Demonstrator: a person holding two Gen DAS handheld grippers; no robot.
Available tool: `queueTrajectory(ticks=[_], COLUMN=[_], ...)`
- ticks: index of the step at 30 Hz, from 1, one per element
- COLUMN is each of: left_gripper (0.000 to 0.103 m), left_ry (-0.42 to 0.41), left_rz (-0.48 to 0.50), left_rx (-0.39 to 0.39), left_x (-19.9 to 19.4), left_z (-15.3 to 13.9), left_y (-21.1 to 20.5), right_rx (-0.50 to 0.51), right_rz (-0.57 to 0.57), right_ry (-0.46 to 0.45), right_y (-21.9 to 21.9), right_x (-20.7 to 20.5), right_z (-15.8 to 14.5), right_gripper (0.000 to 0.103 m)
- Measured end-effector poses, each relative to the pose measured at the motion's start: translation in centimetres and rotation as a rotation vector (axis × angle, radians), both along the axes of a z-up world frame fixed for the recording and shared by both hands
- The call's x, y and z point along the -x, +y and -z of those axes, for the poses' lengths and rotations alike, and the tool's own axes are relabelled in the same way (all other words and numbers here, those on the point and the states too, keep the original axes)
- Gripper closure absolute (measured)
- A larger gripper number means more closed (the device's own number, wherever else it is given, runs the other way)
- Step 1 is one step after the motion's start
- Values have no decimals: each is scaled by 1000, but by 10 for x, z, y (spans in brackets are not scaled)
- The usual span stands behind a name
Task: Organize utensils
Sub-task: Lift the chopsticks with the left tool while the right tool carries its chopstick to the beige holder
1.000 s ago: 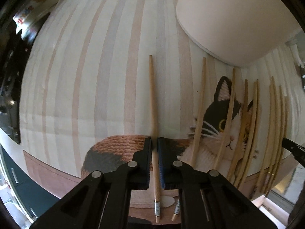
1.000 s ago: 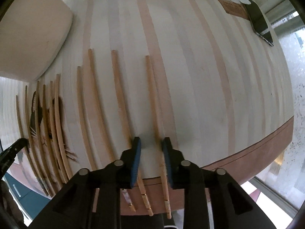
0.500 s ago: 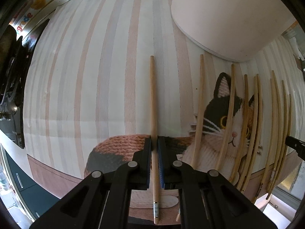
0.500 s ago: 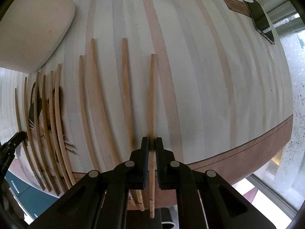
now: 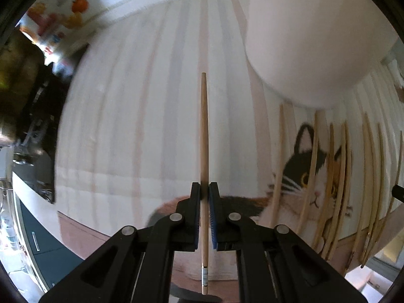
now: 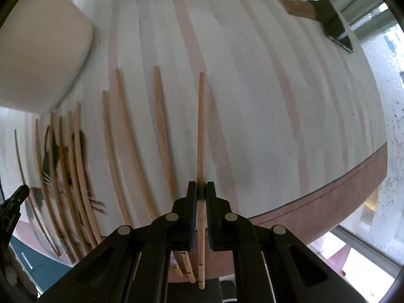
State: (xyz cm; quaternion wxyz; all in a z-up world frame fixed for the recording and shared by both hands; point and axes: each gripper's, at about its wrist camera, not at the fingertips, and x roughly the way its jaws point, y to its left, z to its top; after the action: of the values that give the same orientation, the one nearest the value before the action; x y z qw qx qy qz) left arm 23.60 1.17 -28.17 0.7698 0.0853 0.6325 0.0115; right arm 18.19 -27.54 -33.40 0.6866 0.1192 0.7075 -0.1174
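Both chopsticks had just lifted off the striped mat (image 6: pixel 265 101). The left gripper (image 5: pixel 204 189) clenched one chopstick (image 5: pixel 204 131); the right gripper (image 6: pixel 201 189) clenched another (image 6: pixel 200 131), ready for sorting.

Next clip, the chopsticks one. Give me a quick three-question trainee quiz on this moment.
1. True or false: the left gripper is shut on a chopstick.
2. What does the right gripper hold?
A. a spoon
B. a single chopstick
C. nothing
3. Fill in: the printed animal on the striped cloth, under the loose chopsticks, is a ____.

Key
1. True; both jaws press the stick.
2. B
3. cat
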Motion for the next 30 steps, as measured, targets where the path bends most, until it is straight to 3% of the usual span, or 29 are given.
queueTrajectory(ticks=[15, 19, 30], left_gripper=[99, 99, 99], left_ry=[-249, -317, -541], left_rz=[-58, -93, -119], left_rx=[13, 74, 321], left_x=[-3, -5, -37], left_z=[-98, -139, -276], left_y=[21, 29, 31], right_rx=[13, -6, -116], right_rz=[4, 5, 2], right_ry=[-272, -346, -659], right_y=[1, 8, 14], right_x=[-16, -22, -73], right_z=[-88, -113, -236], right_gripper=[96, 96, 96])
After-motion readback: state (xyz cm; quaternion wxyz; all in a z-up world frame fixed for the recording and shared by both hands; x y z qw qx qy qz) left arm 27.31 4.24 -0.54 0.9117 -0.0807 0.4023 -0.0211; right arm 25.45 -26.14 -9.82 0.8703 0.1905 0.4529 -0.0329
